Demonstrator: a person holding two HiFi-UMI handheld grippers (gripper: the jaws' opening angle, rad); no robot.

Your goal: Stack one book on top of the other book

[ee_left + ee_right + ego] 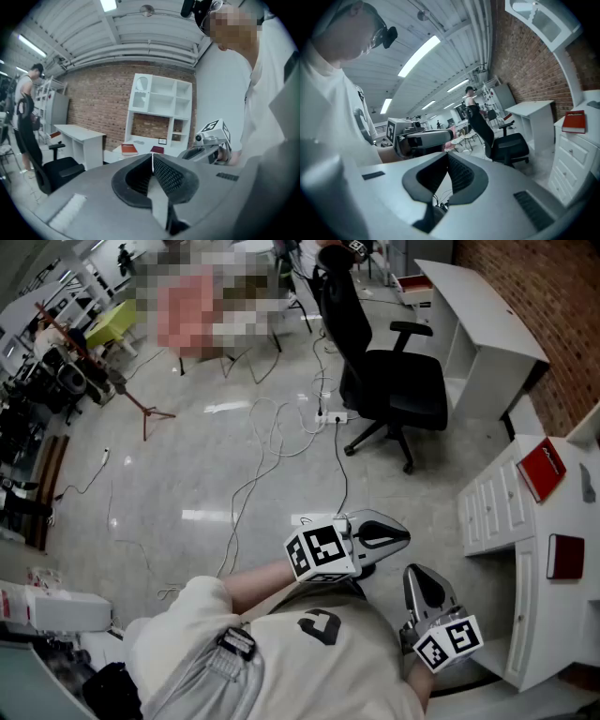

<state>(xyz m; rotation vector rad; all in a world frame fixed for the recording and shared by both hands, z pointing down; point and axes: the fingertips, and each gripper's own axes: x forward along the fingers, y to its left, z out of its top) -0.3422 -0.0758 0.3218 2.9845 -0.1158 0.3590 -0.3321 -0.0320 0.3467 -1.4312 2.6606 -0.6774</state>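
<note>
My left hand-held gripper (401, 536) and right hand-held gripper (420, 576) are closed, empty; bright red book (541, 468) and dark maroon book (564, 556) lie apart on the white bench (562, 512).

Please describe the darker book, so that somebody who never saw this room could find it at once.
Find the white desk by the brick wall, at the right of the head view. Two books lie flat on its top, apart. Yours is the dark maroon book, the nearer one; the other book is brighter red.
</note>
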